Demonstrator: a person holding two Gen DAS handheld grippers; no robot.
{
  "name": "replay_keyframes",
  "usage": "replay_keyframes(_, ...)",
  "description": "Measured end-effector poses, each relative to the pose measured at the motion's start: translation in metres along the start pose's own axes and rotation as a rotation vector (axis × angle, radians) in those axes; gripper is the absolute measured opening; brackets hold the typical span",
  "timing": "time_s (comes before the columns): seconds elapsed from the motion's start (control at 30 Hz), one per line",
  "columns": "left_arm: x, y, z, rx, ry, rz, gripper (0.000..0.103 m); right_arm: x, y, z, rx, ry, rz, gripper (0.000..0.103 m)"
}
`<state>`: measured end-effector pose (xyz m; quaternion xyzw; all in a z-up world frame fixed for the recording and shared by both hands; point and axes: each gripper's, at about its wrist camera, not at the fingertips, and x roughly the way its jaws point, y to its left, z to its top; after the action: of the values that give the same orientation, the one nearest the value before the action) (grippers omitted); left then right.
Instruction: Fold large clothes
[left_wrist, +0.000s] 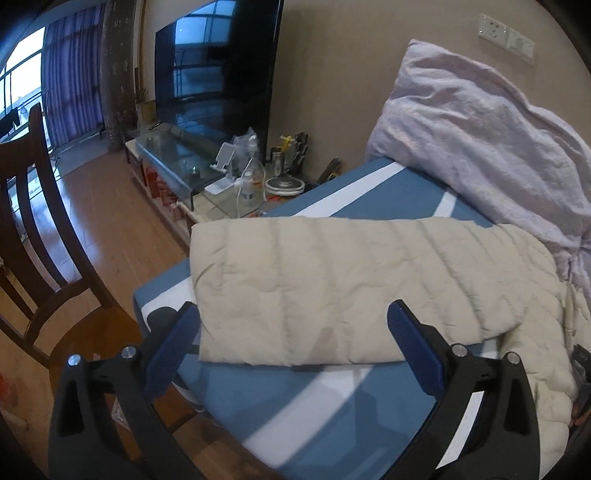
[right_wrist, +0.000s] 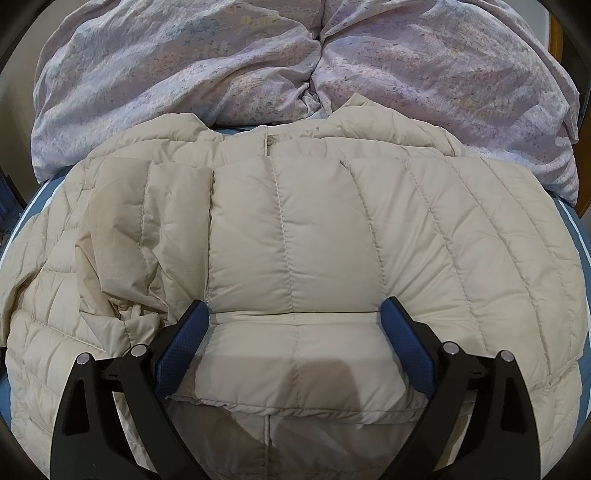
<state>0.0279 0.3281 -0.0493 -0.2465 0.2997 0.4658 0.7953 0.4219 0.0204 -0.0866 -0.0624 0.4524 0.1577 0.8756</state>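
Note:
A cream quilted down jacket (left_wrist: 332, 280) lies on the blue bed with white stripes (left_wrist: 295, 398). In the left wrist view its folded sleeve end stretches across the bed. My left gripper (left_wrist: 293, 314) is open just above that sleeve's near edge, holding nothing. In the right wrist view the jacket (right_wrist: 295, 240) fills the frame, with a sleeve folded across its body. My right gripper (right_wrist: 295, 314) is open, its blue pads (right_wrist: 406, 343) on either side of the folded sleeve, close over the fabric.
A crumpled lilac floral duvet (right_wrist: 258, 62) is piled behind the jacket; it also shows in the left wrist view (left_wrist: 480, 129). A wooden chair (left_wrist: 44, 258) stands left of the bed. A TV (left_wrist: 221, 66) and a glass cabinet with clutter (left_wrist: 221, 173) stand by the wall.

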Motion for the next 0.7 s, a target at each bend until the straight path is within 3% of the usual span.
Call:
replay_keyframes(0.2,0.017,0.015,-0.006,-0.025,0.035,-0.018,0.098,0.000,0.000,0.000,-0.001,0.000,0.000,0.096)
replay_keyframes(0.37,0.030,0.023,-0.013,-0.056,0.073,-0.035,0.089,0.000,0.000,0.000,-0.001,0.000,0.000,0.096)
replay_keyframes(0.7,0.030,0.025,-0.017,-0.060,0.056,-0.021,0.083,0.000,0.001,0.000,0.001,-0.001,0.003,0.096)
